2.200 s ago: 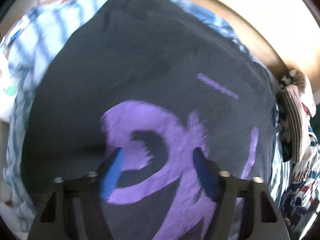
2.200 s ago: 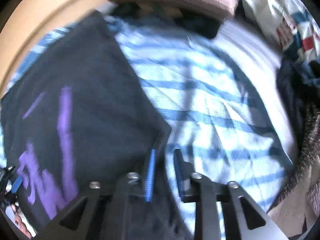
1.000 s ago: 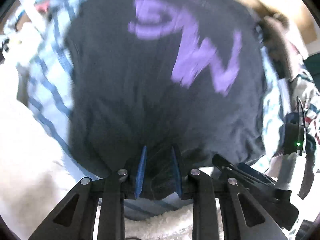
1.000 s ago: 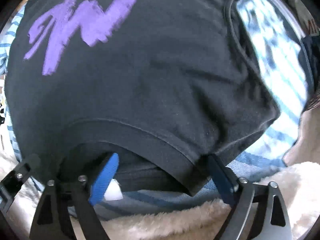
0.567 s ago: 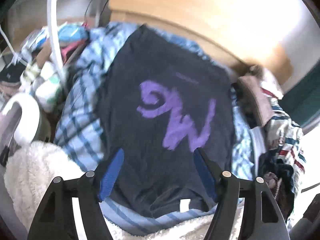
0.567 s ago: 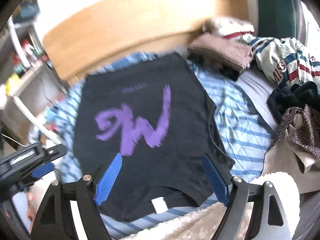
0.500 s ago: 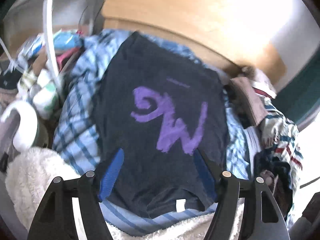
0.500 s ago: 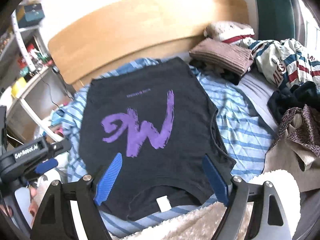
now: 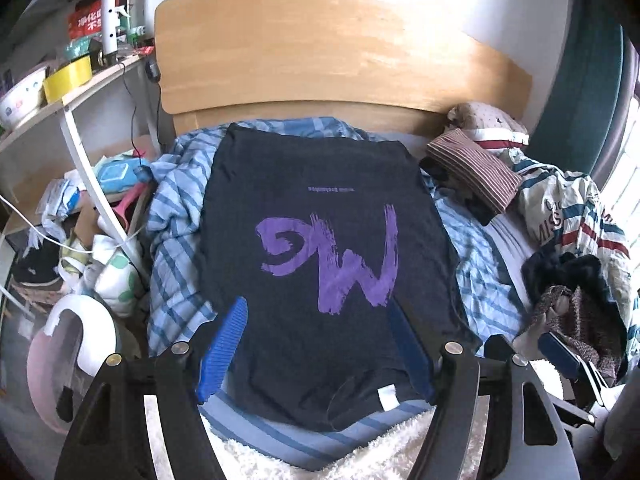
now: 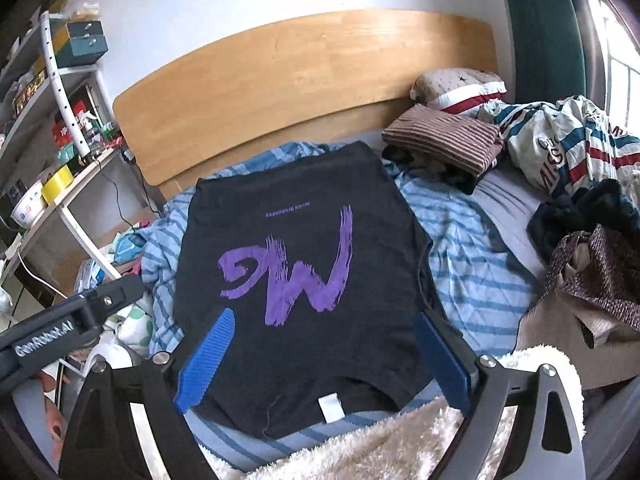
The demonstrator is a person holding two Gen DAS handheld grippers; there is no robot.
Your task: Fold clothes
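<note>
A black T-shirt [image 9: 320,240] with a purple brush-stroke W print lies spread flat on the blue striped bedsheet [image 9: 176,216], collar and white neck label [image 9: 386,397] toward me. It also shows in the right wrist view [image 10: 296,264]. My left gripper [image 9: 316,348] is open and empty, held back above the collar end. My right gripper [image 10: 324,356] is open and empty, also above the collar end. The left gripper's body [image 10: 68,332] shows at the left of the right wrist view.
A folded brown striped garment [image 10: 444,136] and a pillow [image 10: 460,84] lie by the wooden headboard [image 10: 304,68]. A pile of unfolded clothes [image 10: 580,184] fills the bed's right side. A white fleece blanket [image 10: 360,444] is nearest me. Cluttered shelves [image 9: 60,92] stand left.
Both grippers let go of the shirt's collar end, opened wide and pulled back and up. The shirt now lies flat on the bed.
</note>
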